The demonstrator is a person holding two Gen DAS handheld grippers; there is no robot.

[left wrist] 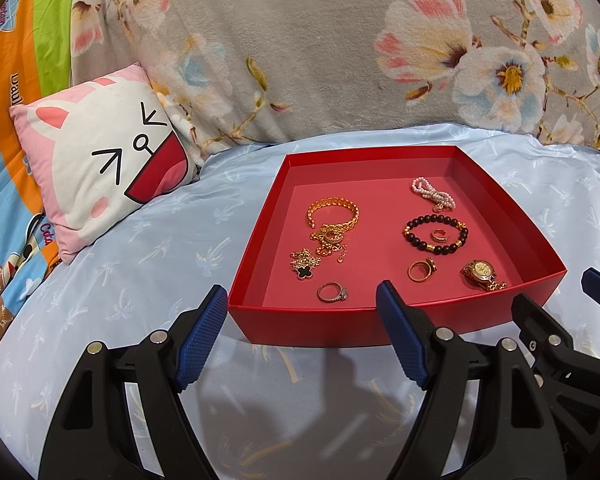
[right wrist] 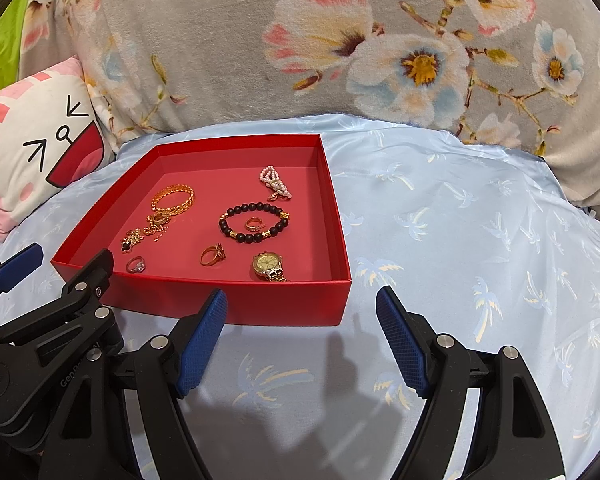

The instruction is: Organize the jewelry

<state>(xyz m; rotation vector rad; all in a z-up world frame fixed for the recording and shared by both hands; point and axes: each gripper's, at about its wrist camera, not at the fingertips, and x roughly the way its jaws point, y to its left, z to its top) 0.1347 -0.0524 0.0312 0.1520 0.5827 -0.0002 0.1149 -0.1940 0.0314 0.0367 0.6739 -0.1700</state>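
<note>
From the left wrist view, the left tongs [left wrist: 300,312] stood spread and empty before the near wall of the red tray [left wrist: 300,326], which rested on the blue bedsheet [left wrist: 140,280]. Every piece lay inside it, the silver ring [left wrist: 332,292] nearest.

From the right wrist view, the right tongs [right wrist: 302,314] gaped empty beside the tray's near right corner; the gold watch [right wrist: 269,266] lay closest, likely easiest to reach.
</note>
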